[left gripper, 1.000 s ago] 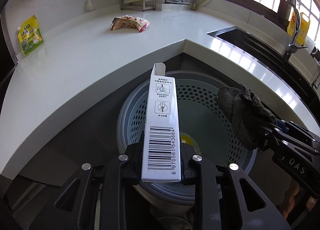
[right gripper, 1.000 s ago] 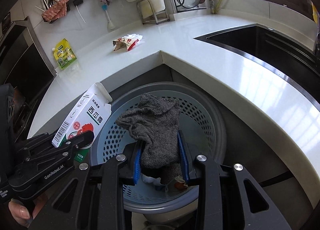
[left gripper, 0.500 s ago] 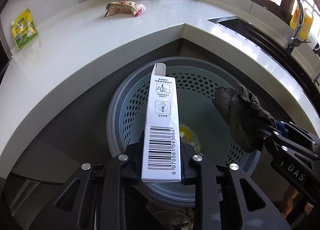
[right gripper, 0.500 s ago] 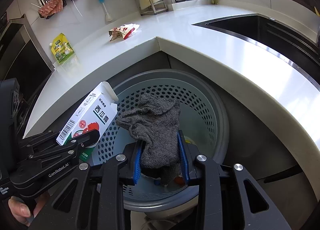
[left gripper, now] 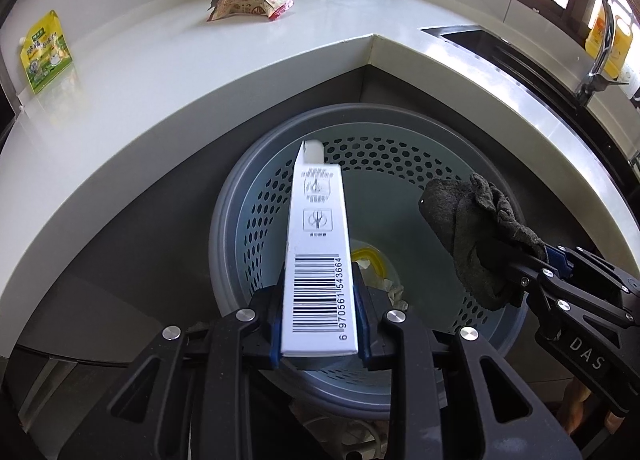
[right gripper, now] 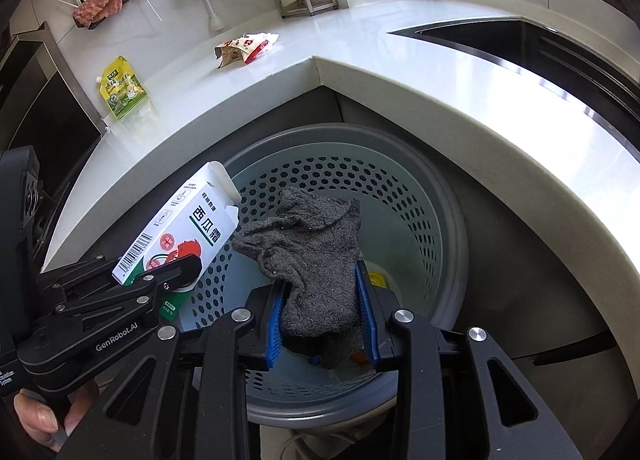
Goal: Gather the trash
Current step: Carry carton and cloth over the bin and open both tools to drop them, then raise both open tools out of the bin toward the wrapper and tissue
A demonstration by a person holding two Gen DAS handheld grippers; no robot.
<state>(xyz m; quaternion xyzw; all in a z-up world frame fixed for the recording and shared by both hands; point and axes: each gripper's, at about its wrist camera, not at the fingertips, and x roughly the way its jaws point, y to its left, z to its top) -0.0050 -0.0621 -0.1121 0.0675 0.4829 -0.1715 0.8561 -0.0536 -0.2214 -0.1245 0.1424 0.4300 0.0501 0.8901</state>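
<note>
We see the white carton [left gripper: 318, 260] clamped upright in the left gripper [left gripper: 319, 324], held over the grey perforated bin [left gripper: 404, 147]; beside it the right gripper [right gripper: 323, 320] pinches a dark grey cloth [right gripper: 312, 260] above the same bin; on the white counter [left gripper: 160, 71] lie a snack wrapper [left gripper: 248, 5] and a yellow-green pouch [left gripper: 44, 51], well apart.

Both views have tipped further down: the gray perforated bin [left gripper: 400, 163] fills more of each, and the white counter [left gripper: 160, 71] sits farther up.
</note>
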